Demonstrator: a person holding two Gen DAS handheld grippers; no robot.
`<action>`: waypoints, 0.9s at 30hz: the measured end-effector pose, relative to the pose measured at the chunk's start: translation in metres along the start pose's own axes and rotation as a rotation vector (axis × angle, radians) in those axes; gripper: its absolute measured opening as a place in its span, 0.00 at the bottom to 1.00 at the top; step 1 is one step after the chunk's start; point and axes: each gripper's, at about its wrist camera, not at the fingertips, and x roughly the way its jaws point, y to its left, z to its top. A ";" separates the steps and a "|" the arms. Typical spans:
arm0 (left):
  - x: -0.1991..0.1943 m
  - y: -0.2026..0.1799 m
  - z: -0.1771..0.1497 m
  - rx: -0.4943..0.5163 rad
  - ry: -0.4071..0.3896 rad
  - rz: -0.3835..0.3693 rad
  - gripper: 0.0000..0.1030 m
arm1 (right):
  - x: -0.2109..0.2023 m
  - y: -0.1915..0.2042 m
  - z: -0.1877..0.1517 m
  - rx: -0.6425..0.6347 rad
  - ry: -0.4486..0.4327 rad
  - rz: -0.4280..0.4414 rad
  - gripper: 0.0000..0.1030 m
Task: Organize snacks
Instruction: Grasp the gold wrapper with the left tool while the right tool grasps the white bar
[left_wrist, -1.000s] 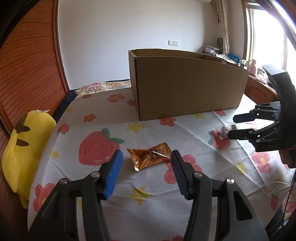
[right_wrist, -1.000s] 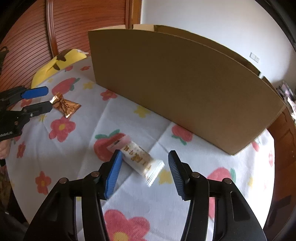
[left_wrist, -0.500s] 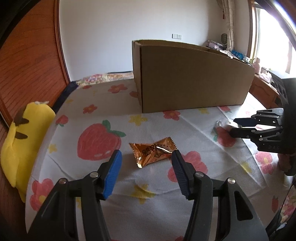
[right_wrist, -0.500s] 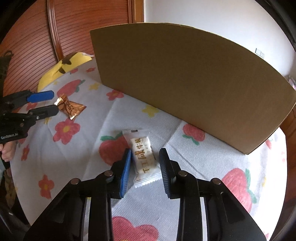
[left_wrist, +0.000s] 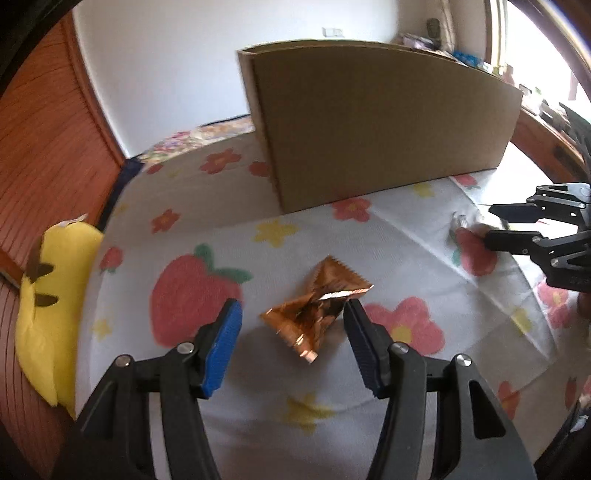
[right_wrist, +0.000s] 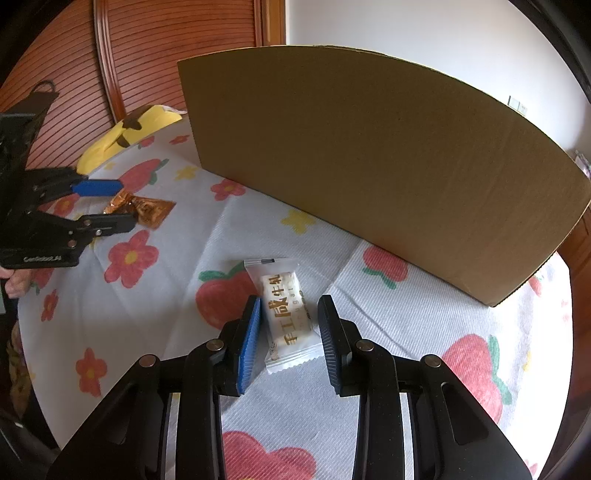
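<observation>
As seen from each wrist camera, nearest items first.

Right tool (right_wrist: 290, 301): jaws have just been closing. They now stand narrow, pads against the long sides of the white snack packet (right_wrist: 286, 314), which is gripped between them. The packet lies flat on the cloth (right_wrist: 166, 295), gold lettering up, half over a printed strawberry.

Left tool (left_wrist: 291, 308): jaws open, one pad on either side of the copper foil packet (left_wrist: 314, 310); a gap shows on the left side, and whether the right pad touches I cannot tell. The foil packet rests crumpled on the cloth, between a strawberry print and a red flower. A person's hand (right_wrist: 14, 284) shows behind this tool at the frame edge.

Surface: counter covered by a white textured cloth printed with strawberries, red flowers and yellow stars; fold creases are visible.

Mid-distance: large cardboard box (right_wrist: 369, 166) standing upright on the cloth behind both packets, well apart from them. Interior not visible.

Left edge of counter: yellow plush toy (left_wrist: 48, 302).

Room: slatted reddish wood panelling (left_wrist: 44, 147) to the left, white wall (left_wrist: 166, 74) with a socket plate (left_wrist: 332, 32), bright window (left_wrist: 535, 44) to the right.
</observation>
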 end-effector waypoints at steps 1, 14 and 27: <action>0.002 0.000 0.004 0.000 0.006 -0.006 0.56 | 0.000 -0.001 0.000 0.004 0.000 0.005 0.29; 0.008 0.001 0.014 -0.013 0.043 -0.033 0.52 | 0.000 -0.002 0.000 0.009 0.000 0.009 0.29; -0.009 -0.009 0.001 -0.021 0.004 -0.065 0.19 | 0.000 -0.002 -0.001 0.007 -0.001 0.007 0.29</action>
